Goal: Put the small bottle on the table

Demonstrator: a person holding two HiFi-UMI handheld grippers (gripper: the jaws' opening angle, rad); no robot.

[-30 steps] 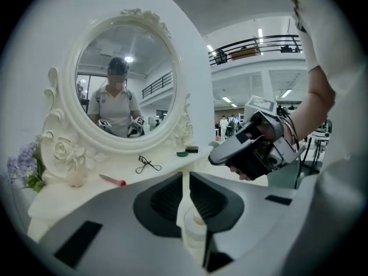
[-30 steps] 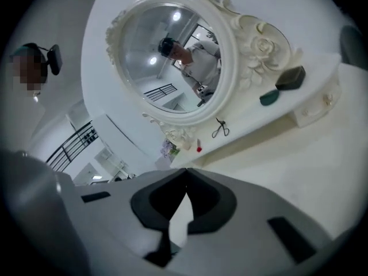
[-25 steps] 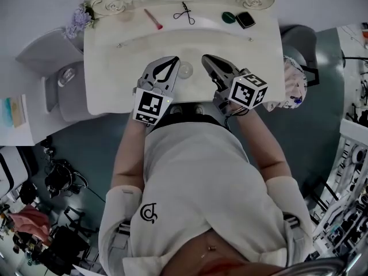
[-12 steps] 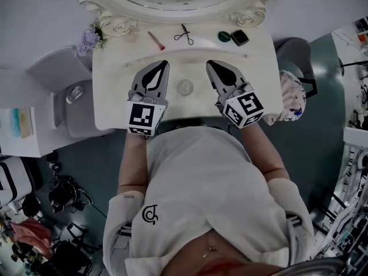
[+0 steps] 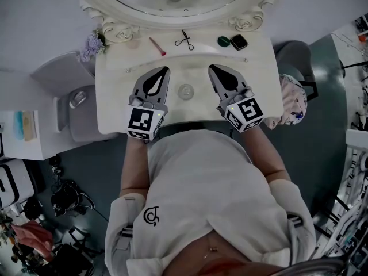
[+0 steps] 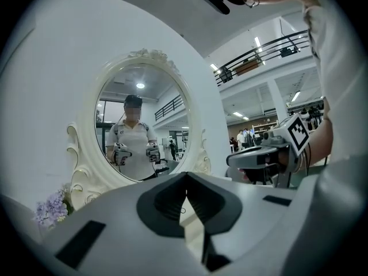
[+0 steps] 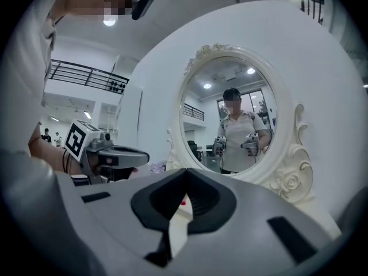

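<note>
Comparing with a second ago, I see my two grippers now lie side by side and point at the mirror [image 5: 144,2], where before they angled in toward each other, and my right gripper [image 5: 213,69] has rolled so its marker cube faces up. My left gripper [image 5: 165,69] is fully closed on nothing; the right is closed and empty too. The small bottle [image 5: 185,91] stands on the white table [image 5: 112,105] between them, touching neither.
</note>
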